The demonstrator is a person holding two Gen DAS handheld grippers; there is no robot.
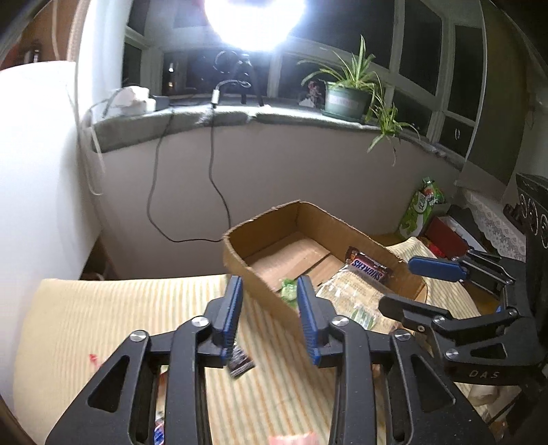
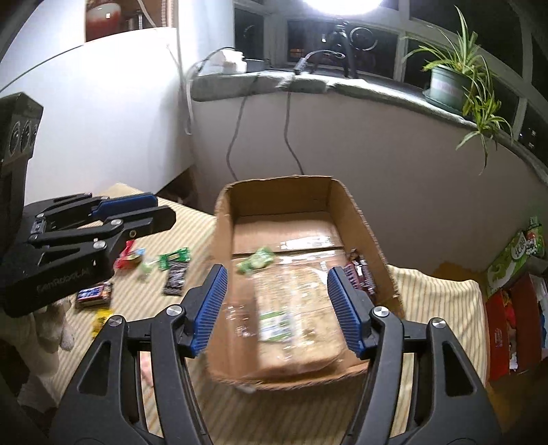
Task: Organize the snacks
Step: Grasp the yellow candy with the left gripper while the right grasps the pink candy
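My left gripper (image 1: pixel 270 309) has its blue fingers (image 1: pixel 233 308) parted a little, with nothing pinched between them. It tilts down over the striped cloth (image 1: pixel 137 308) on the worktop, its tips just short of the near wall of the box (image 1: pixel 239 260). Below the left finger a small dark wrapper (image 1: pixel 241 363) shows, blurred; I cannot tell whether it rests on the cloth or hangs in the air.

My right gripper (image 2: pixel 277 308) has its fingers (image 2: pixel 342 308) spread wide and empty. It tips down over the near end of the box (image 2: pixel 222 219), one finger at each side of it. In the left view it comes in from the right, its blue pad (image 1: pixel 435 268) above the box's far rim.

Inside the box lie a large clear packet (image 2: pixel 294 321) flat on the bottom, a green candy (image 2: pixel 257 262) beyond it, and a Snickers bar (image 1: pixel 368 268) leaning against the right wall.

Left of the box, on the cloth, several snacks lie loose: a red candy (image 2: pixel 126 258), a green wrapper (image 2: pixel 174 256), a dark bar (image 2: pixel 175 280), a blue bar (image 2: pixel 93 294) and a yellow wrapper (image 2: pixel 102 320).

Right of the worktop stand a green bag (image 2: pixel 513 260) and a red carton (image 2: pixel 507 328). Behind, a sill (image 1: pixel 171 119) carries a potted plant (image 1: pixel 346 97), and a lamp (image 1: pixel 253 17) glares above it.
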